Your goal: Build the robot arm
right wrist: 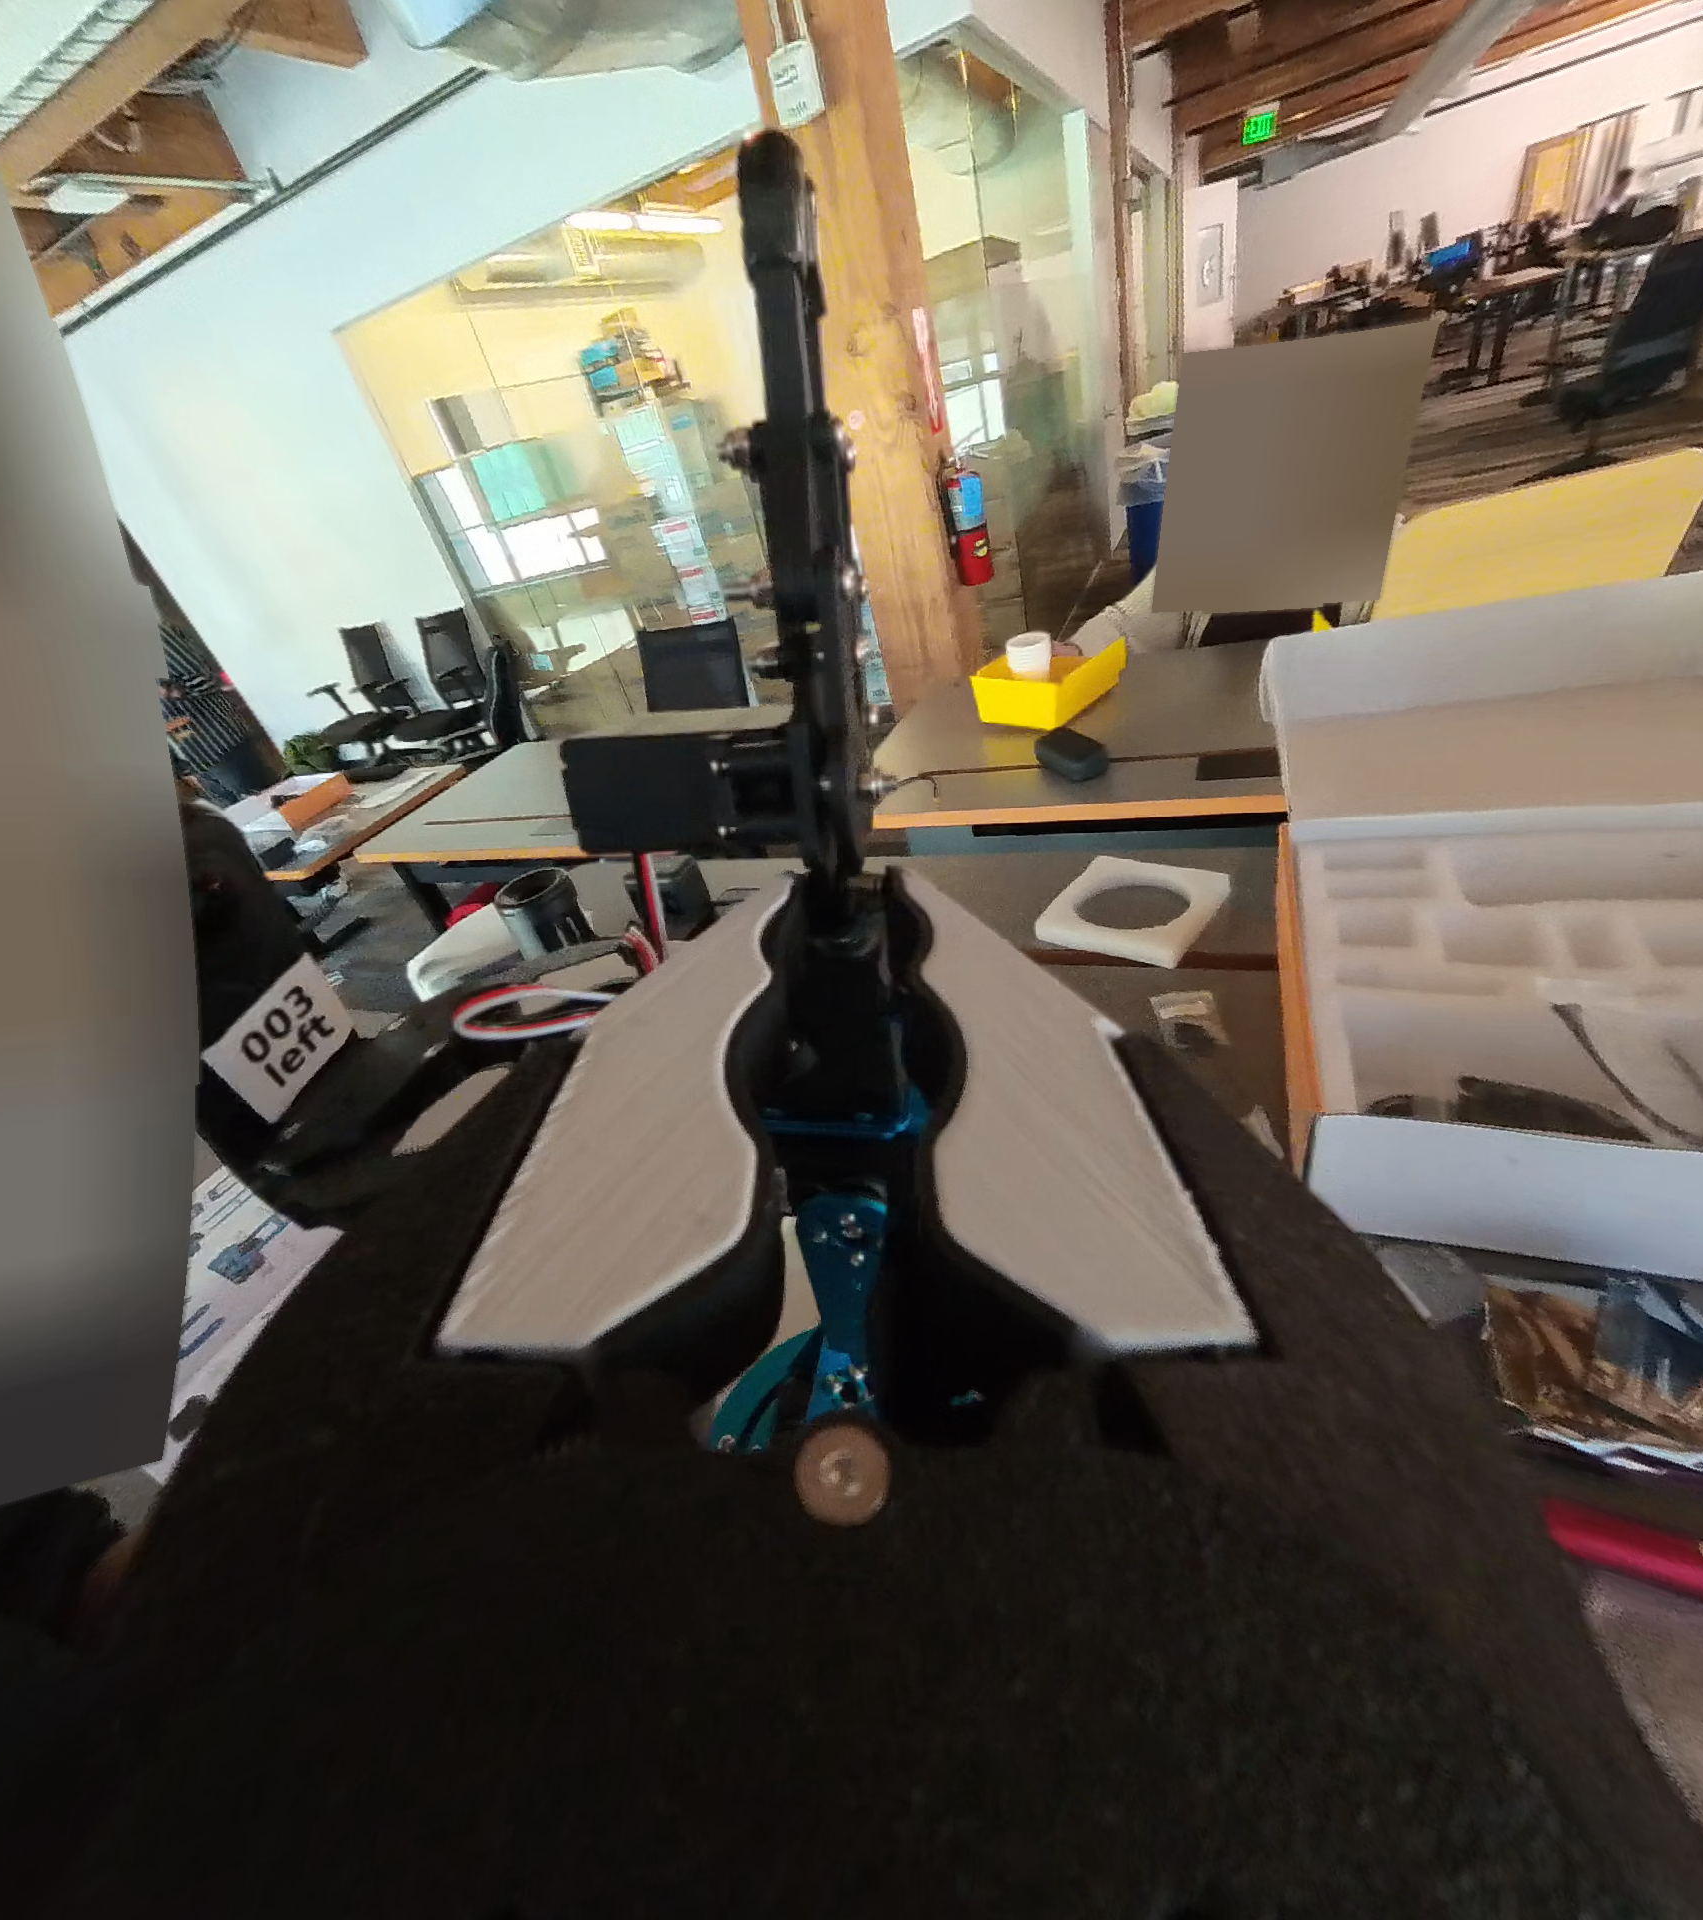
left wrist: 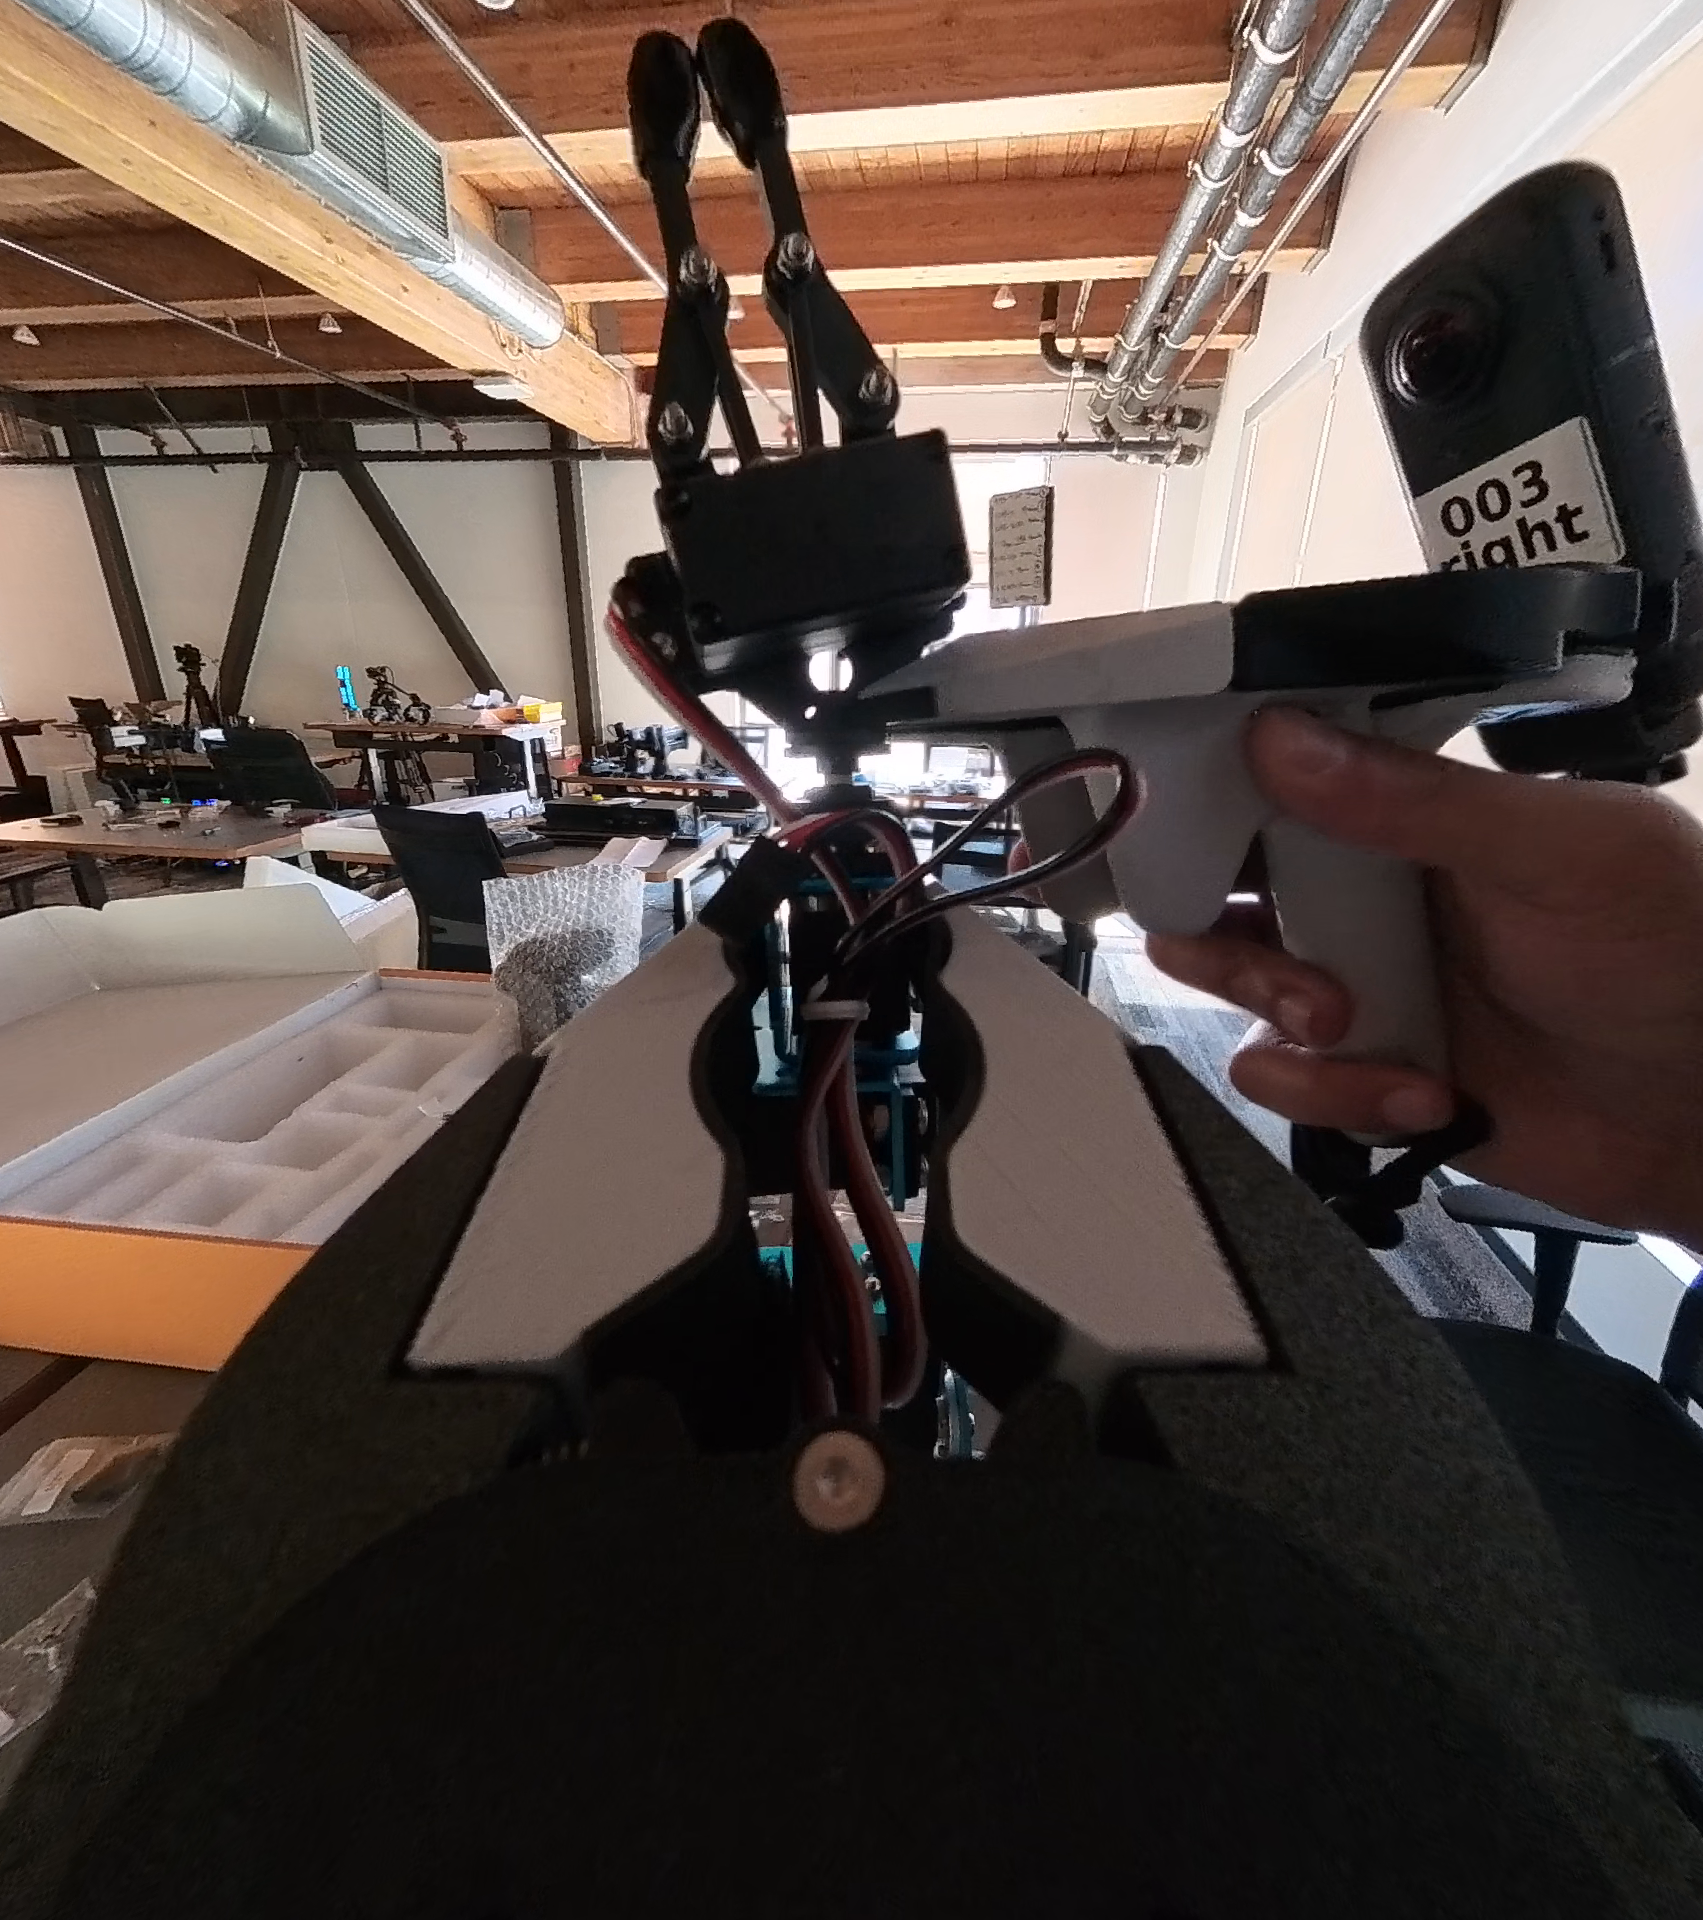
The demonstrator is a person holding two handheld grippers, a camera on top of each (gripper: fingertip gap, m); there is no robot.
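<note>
A small robot arm of black and blue metal [left wrist: 805,540] stands upright between both grippers. Its black claw [left wrist: 712,83] points up with its tips together. Red, white and black wires [left wrist: 857,1195] hang down its blue frame. My left gripper [left wrist: 831,935] is shut on the arm's lower frame, wires between its white pads. My right gripper [right wrist: 842,894] is shut on the black servo block [right wrist: 826,997] above the blue bracket [right wrist: 842,1122]. In the left wrist view a hand [left wrist: 1553,987] holds the right gripper [left wrist: 930,681], which reaches in from the right under the claw's servo.
An open orange box with a white foam insert [left wrist: 255,1122] lies left of the arm; it shows at the right in the right wrist view [right wrist: 1553,935]. A bubble-wrap bag [left wrist: 561,935], a white foam ring [right wrist: 1133,909], a yellow bin [right wrist: 1044,681] and foil bags [right wrist: 1636,1392] lie on the tables.
</note>
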